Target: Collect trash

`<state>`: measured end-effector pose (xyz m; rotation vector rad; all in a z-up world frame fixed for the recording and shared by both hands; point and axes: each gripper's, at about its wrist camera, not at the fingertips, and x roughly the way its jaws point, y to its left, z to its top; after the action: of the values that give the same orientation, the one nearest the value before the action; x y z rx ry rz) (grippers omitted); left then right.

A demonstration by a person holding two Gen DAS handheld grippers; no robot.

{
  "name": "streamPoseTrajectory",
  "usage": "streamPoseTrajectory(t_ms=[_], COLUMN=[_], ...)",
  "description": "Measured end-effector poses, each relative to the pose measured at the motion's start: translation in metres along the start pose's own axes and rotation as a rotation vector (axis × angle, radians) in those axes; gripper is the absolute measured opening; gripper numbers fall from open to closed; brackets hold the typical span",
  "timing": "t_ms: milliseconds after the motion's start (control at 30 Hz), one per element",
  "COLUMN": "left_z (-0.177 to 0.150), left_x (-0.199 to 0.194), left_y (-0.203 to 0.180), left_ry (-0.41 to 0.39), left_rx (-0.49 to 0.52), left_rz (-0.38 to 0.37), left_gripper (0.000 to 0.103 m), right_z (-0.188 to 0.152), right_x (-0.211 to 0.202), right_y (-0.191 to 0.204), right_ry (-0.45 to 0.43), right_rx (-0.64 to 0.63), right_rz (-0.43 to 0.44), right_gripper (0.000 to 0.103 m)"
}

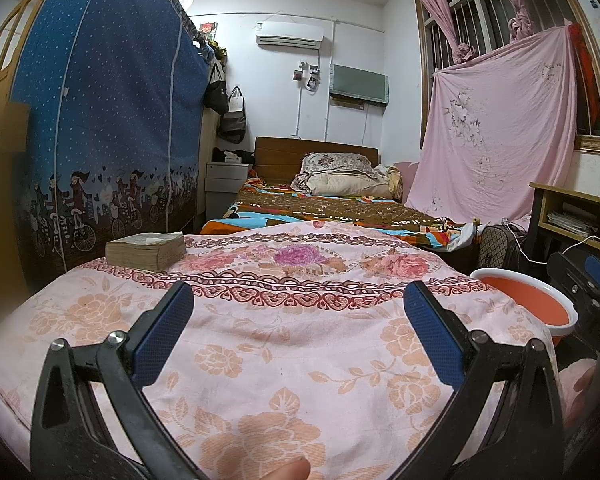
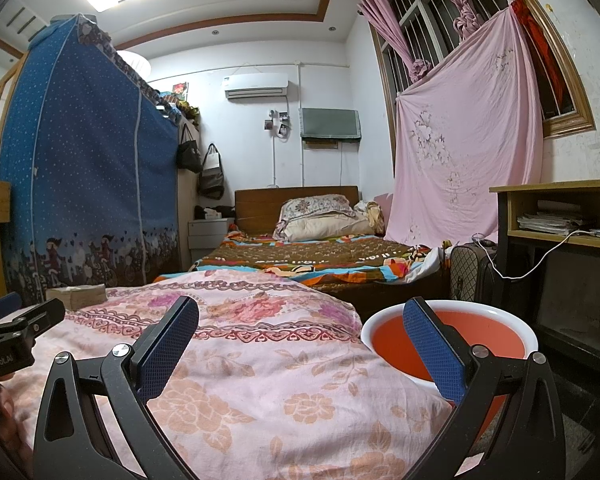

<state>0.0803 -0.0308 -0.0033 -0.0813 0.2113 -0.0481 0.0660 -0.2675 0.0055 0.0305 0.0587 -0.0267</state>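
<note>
My left gripper (image 1: 299, 292) hovers open over a pink floral bed cover (image 1: 308, 360), nothing between its blue pads. My right gripper (image 2: 301, 304) is open too, over the cover's right edge (image 2: 280, 368), with its right finger in front of an orange basin (image 2: 488, 340) that has a white rim. That basin (image 1: 528, 304) sits low, beside the cover's right side. A thick worn book (image 1: 148, 250) lies at the cover's far left corner. I see no loose trash on the cover. The right gripper (image 1: 584, 280) shows at the left wrist view's right edge.
Beyond the cover lies a second bed with a patterned blanket (image 1: 332, 208) and pillows. A blue fabric wardrobe (image 1: 108, 120) stands on the left. At right are a checkered bag (image 2: 472, 276), a wooden desk (image 2: 556, 216) with papers and a white cable, and a pink sheet (image 2: 468, 140) over the window.
</note>
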Motion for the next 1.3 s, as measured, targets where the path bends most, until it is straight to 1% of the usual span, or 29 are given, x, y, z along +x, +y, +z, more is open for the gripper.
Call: streamPoseTrajectory(t_ms=[1300], left_z=[-0.0006], left_x=[-0.0006], left_y=[-0.0008], left_ry=[-0.003], left_rx=[0.002], left_rz=[0.000], left_gripper=[0.092], right_z=[-0.0001], right_x=[-0.0006], right_y=[0.0031], right_ry=[0.006], right_rx=[0.001], right_rz=[-0.002], right_gripper=[0.103])
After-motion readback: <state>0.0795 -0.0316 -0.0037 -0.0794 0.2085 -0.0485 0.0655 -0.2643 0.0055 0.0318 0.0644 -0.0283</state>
